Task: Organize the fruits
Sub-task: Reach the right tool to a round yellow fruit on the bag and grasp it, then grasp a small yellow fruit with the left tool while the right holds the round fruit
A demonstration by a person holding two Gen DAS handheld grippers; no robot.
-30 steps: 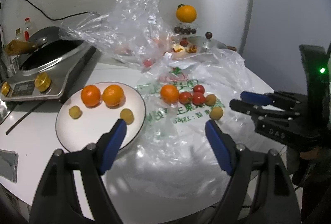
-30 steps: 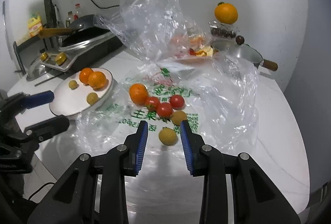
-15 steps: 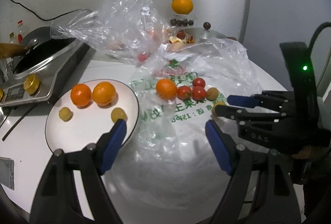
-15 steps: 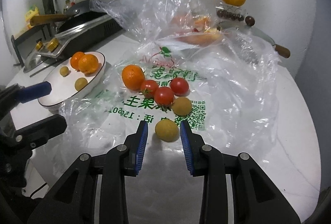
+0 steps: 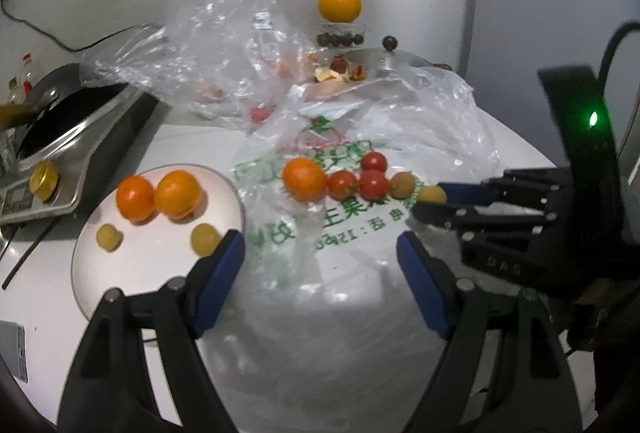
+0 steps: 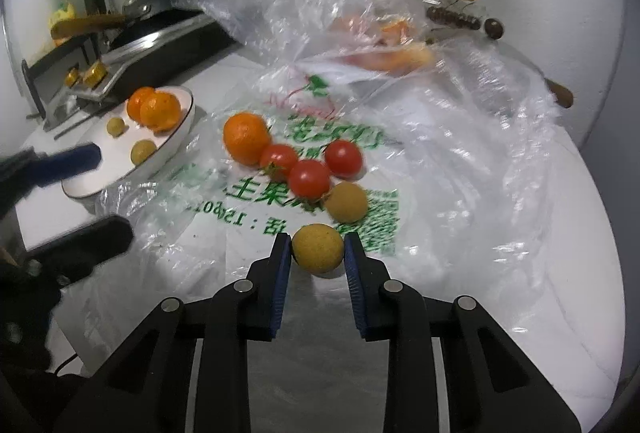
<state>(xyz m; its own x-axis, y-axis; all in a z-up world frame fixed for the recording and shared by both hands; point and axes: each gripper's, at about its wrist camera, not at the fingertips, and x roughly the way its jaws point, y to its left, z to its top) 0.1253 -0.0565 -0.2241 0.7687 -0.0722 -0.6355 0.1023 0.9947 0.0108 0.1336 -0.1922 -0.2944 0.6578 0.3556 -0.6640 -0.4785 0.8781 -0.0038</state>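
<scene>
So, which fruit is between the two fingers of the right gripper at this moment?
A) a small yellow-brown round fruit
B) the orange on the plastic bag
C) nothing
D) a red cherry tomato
A: in the right wrist view the small yellow-brown fruit sits between the blue pads of the right gripper, while the three tomatoes and the orange lie farther off on the bag.

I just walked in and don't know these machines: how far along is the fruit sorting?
Partly done. The round white plate already holds two oranges and two small yellow-brown fruits. In hand: the right gripper brackets another small yellow-brown round fruit on the printed plastic bag. Left: one orange, three red tomatoes and one more yellow-brown fruit. The left gripper is open, empty.
</scene>
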